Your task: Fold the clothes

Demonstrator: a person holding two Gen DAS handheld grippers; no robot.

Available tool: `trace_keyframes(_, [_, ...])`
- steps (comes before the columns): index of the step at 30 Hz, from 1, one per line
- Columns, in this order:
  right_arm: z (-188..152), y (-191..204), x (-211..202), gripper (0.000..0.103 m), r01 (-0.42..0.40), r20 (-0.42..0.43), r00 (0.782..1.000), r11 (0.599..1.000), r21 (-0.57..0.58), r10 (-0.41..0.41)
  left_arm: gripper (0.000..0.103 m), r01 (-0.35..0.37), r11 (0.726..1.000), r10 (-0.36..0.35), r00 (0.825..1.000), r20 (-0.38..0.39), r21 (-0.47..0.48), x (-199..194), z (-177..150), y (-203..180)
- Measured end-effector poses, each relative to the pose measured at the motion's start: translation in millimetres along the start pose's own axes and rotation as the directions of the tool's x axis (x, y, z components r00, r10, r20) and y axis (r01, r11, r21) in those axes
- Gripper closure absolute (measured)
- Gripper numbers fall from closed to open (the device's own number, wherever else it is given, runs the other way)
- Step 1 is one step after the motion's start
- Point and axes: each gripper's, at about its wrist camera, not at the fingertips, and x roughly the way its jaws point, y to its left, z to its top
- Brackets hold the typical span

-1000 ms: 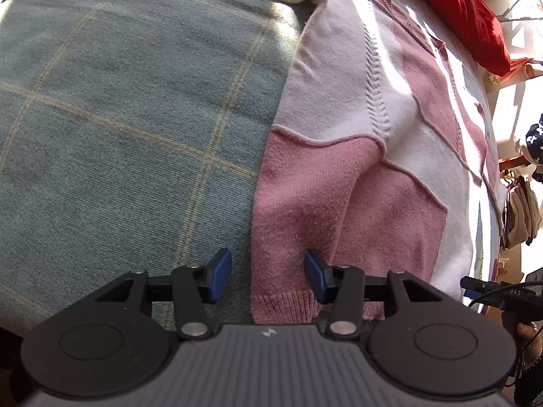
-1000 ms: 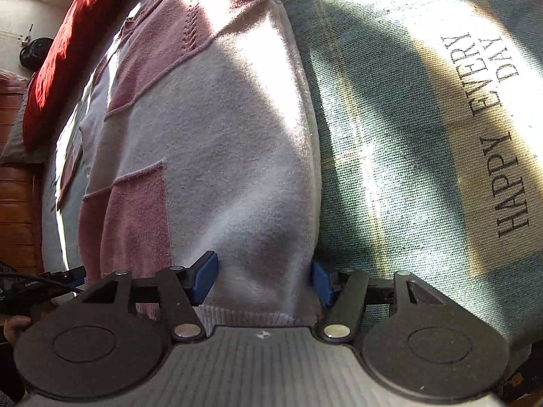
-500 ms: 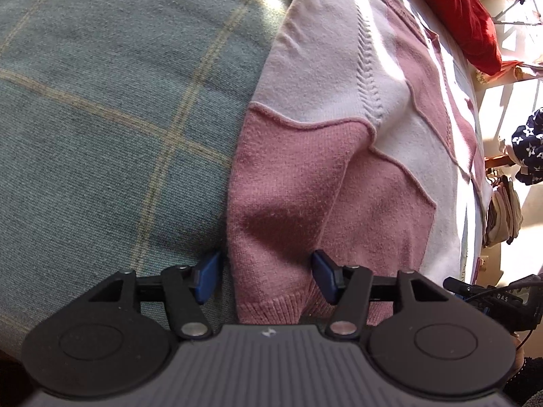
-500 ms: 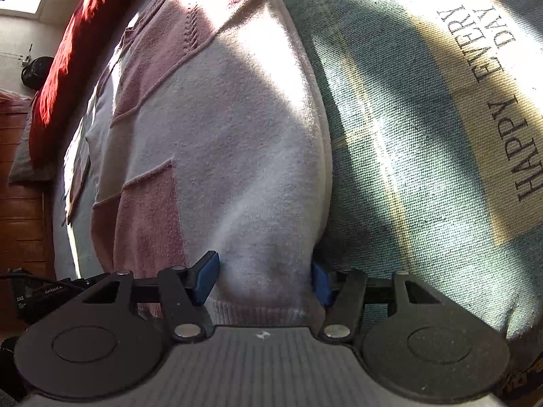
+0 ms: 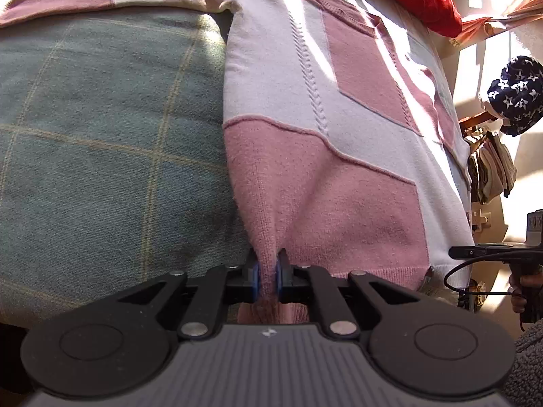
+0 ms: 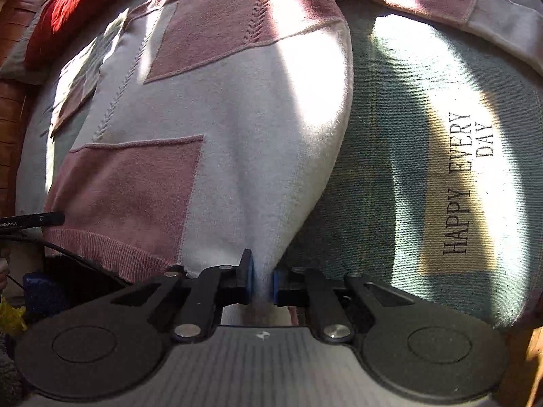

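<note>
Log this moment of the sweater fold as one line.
left claw: shut on sweater hem, pink corner | right claw: shut on sweater hem, white corner | blanket: underneath

Pink-and-white patchwork sweater (image 5: 339, 142) spread flat, hem corners pinched upward

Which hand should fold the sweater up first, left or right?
Neither alone, probably: left gripper pinches the sweater's pink hem corner, right gripper the white corner. Lift together.

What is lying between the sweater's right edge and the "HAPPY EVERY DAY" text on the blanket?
Nothing: in the right wrist view, only bare green checked blanket lies between the sweater and the text.
</note>
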Motion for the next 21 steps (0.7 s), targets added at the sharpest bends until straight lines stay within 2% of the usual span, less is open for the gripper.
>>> trace_keyframes(2, [-7.1,-4.0,6.6,0.089,0.014,-0.057,0.998,1.000,0.015,-0.013,0.094,-0.019,1.000,0.018,0.999,-0.035,-0.024,7.5,-5.2,8.5])
trace_keyframes(3, [-10.7,-6.2,10.3,0.080,0.022,-0.086,0.996,1.000,0.022,-0.020,0.091,-0.032,0.999,0.030,0.998,-0.052,-0.034,11.6,-7.7,12.8])
trace_keyframes(5, [-17.0,-9.0,20.0,0.075,0.112,-0.137,0.984,0.994,0.002,-0.110,0.091,-0.061,0.996,0.056,0.995,-0.080,-0.060,15.7,-10.3,20.7])
trace_keyframes(7, [-18.7,-13.1,19.1,0.073,0.151,-0.128,0.980,0.989,0.002,-0.149,0.091,-0.110,0.994,0.107,0.991,-0.078,-0.024,11.1,-9.9,22.0])
trace_keyframes(10, [-8.8,-20.6,2.5,0.060,0.167,-0.031,0.986,0.985,0.036,-0.166,0.090,-0.179,0.982,0.180,0.984,-0.015,0.054,-2.8,-0.2,15.1])
trace_keyframes(12, [1.8,-18.9,-5.1,0.055,0.191,0.048,0.980,0.982,0.006,-0.191,0.083,-0.195,0.974,0.191,0.981,0.044,0.118,-7.4,16.5,5.9])
trace_keyframes(15, [30.7,-8.5,-8.7,0.046,0.217,0.169,0.964,0.975,-0.056,-0.205,0.075,-0.205,0.947,0.174,0.975,0.142,0.247,2.0,51.1,-23.2])
trace_keyframes(18, [67.5,0.0,-3.6,0.042,0.233,0.277,0.941,0.965,-0.121,-0.192,0.071,-0.211,0.899,0.126,0.964,0.234,0.383,25.1,86.9,-57.9])
trace_keyframes(21, [106.2,-13.9,1.5,0.042,0.215,0.357,0.918,0.973,-0.082,-0.173,0.068,-0.231,0.870,0.098,0.947,0.305,0.436,51.9,117.6,-75.2])
